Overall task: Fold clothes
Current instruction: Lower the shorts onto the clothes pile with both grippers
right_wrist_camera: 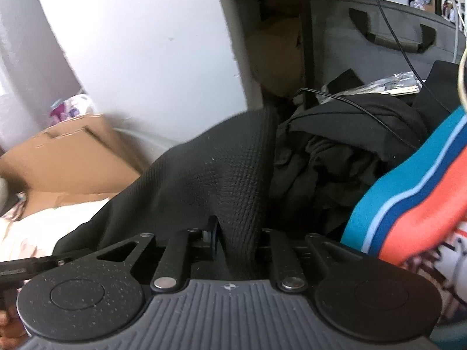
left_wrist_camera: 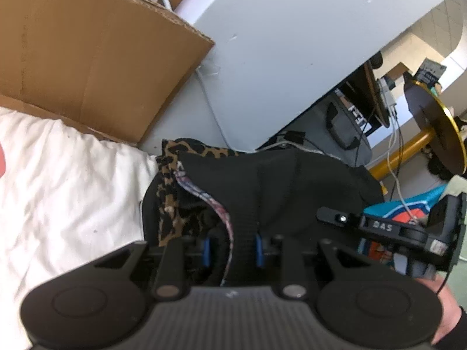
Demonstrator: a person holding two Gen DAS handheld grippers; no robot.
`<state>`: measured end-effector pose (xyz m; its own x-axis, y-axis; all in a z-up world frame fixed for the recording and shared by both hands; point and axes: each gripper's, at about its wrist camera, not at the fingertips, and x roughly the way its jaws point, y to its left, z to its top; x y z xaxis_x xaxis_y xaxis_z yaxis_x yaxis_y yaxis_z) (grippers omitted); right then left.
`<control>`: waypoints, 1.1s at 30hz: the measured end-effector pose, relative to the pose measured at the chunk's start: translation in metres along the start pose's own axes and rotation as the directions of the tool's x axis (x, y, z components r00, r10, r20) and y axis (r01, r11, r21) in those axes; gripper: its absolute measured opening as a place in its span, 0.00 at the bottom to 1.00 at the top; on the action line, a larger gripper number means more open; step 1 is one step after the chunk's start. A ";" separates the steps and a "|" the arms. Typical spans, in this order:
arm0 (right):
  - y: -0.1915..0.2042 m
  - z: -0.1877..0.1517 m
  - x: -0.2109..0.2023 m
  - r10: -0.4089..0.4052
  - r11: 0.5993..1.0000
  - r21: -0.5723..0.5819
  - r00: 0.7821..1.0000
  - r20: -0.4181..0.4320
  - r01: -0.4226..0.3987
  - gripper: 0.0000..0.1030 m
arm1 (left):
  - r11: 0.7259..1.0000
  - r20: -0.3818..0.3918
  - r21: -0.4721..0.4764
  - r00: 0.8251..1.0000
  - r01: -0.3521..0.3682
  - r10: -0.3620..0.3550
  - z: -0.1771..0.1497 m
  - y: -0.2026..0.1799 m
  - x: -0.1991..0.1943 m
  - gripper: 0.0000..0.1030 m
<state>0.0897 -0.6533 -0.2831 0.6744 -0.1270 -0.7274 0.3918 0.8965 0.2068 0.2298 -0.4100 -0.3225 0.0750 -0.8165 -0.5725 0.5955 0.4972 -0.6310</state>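
Gripping black waffle-knit garment (left_wrist_camera: 271,186) at both ends: left gripper (left_wrist_camera: 233,246) jaws closed on edge of fabric, right gripper (right_wrist_camera: 236,240) jaws pinched on bunched fold. Garment held up above white bedsheet (left_wrist_camera: 67,180), leopard-print cloth (left_wrist_camera: 172,204) hanging beneath. Cardboard box (left_wrist_camera: 87,58) stands on sheet against pale grey wall (left_wrist_camera: 292,43). Teal-orange-blue striped textile (right_wrist_camera: 408,192) right of garment. Heap of dark clothes (right_wrist_camera: 344,145) behind. Grey case with black handle (right_wrist_camera: 388,35) further back. Round black table, gold rim and leg (left_wrist_camera: 440,134), in room beyond.
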 end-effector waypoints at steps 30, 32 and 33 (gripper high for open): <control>0.005 0.016 0.047 -0.144 0.981 -0.100 0.973 0.182 0.164 0.28 | 0.999 0.009 0.021 0.999 -0.046 0.045 0.005 0.005 0.027 0.28; 0.010 0.012 0.037 -0.128 0.983 -0.104 0.972 0.199 0.151 0.30 | 0.999 0.005 0.022 0.999 -0.048 0.048 0.007 0.005 0.030 0.28; 0.014 0.009 0.033 -0.118 0.985 -0.102 0.971 0.207 0.142 0.34 | 0.999 0.003 0.021 0.999 -0.050 0.050 0.008 0.005 0.032 0.29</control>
<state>0.1229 -0.6492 -0.2979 0.7382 -0.3174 -0.5953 0.4175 0.9081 0.0334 0.2416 -0.4354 -0.3398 0.1066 -0.7915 -0.6018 0.6077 0.5309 -0.5906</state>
